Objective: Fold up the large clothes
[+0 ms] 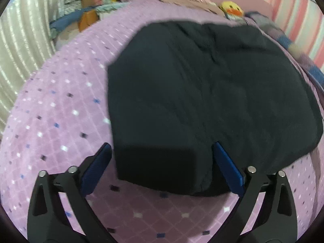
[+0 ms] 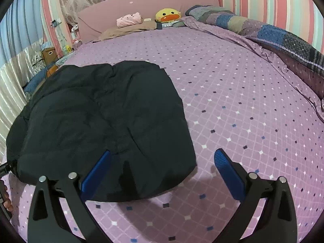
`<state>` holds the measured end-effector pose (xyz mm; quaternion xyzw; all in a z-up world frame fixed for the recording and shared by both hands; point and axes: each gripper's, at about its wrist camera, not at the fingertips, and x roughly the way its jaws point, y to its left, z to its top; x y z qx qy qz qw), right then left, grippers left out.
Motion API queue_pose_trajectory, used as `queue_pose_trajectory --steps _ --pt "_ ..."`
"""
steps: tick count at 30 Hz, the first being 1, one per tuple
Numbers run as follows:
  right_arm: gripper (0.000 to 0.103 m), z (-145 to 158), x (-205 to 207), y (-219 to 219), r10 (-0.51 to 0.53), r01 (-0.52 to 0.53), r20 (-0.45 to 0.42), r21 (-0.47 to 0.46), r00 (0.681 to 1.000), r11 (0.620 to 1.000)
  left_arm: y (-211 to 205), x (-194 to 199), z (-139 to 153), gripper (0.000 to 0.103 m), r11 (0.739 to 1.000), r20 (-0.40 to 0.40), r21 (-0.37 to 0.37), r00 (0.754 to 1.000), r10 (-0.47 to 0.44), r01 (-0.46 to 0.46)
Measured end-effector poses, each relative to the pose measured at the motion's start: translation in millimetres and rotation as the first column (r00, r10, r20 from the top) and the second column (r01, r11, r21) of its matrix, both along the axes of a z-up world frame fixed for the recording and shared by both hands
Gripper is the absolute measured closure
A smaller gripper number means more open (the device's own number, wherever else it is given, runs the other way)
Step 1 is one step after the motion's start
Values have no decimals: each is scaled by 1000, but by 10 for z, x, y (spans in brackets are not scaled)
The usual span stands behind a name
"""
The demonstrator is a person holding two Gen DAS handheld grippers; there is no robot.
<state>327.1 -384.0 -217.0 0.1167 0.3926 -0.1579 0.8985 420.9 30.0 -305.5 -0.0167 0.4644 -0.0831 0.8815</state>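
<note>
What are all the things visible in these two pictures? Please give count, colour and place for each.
jacket: one, black, folded on the bed's near left part
bed cover: one, purple with small diamonds, spread over the bed
duck toy: one, yellow, by the headboard
pink bundle: one, pink, left of the duck toy
quilt: one, blue and grey patchwork, along the bed's right side
cardboard box: one, brown, left of the bed
left claw: one, black with blue pads, open astride the jacket's near corner
right claw: one, same colours, open over the jacket's near edge
</note>
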Motion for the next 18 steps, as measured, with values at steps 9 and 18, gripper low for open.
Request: queue_pose_trajectory --steps 9,18 --pt "2 3 52 120 67 -69 -24 -78 997 995 22 79 -113 10 992 -64 -124 998 17 -25" --pt "2 -55 143 -71 61 -61 -31 -5 998 998 -92 160 -94 28 992 -99 -112 993 -63 51"
